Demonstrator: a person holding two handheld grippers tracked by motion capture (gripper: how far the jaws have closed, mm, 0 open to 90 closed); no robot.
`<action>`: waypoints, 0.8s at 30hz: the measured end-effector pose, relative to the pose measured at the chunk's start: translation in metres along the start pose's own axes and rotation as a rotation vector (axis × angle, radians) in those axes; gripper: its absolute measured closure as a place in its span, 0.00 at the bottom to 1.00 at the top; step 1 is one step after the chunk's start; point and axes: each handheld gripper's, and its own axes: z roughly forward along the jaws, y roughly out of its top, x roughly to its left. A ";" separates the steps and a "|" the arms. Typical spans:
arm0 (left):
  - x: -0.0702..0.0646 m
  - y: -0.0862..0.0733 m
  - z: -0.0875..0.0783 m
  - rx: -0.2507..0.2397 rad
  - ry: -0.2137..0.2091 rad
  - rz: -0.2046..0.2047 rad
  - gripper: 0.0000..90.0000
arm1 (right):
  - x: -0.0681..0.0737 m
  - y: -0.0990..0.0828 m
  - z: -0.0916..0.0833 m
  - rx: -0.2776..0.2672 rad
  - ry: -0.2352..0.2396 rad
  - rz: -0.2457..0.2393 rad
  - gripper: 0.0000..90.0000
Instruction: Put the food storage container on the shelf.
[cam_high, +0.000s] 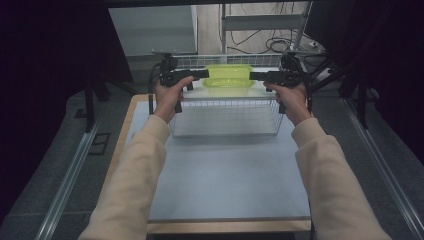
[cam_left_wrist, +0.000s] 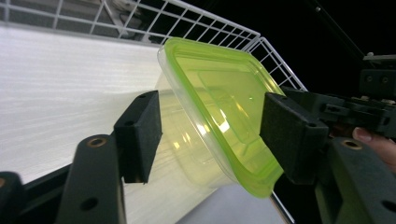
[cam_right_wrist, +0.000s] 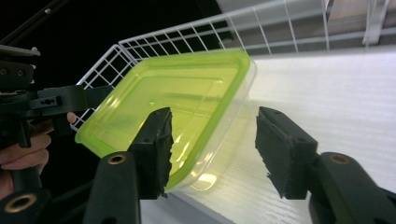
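Green-lidded clear container (cam_high: 228, 76) sitting on white shelf (cam_high: 225, 92) inside wire basket (cam_high: 225, 117). Left gripper (cam_high: 204, 74) and right gripper (cam_high: 254, 76) flanking its ends, jaws standing released, pads clear of container.

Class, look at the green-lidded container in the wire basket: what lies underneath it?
The container sits on a white ribbed sheet lining the wire basket. Through its clear walls it looks empty. The sheet directly beneath its base is covered.
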 end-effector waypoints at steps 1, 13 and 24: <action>-0.001 -0.002 -0.003 -0.014 0.003 0.010 0.41 | 0.001 0.000 -0.002 -0.008 0.001 -0.016 0.49; -0.023 -0.037 -0.051 -0.004 -0.011 0.113 0.33 | 0.015 -0.023 -0.040 -0.008 0.035 -0.190 0.40; -0.038 -0.110 -0.091 0.004 -0.034 0.193 0.33 | 0.029 -0.100 -0.073 0.013 0.091 -0.345 0.36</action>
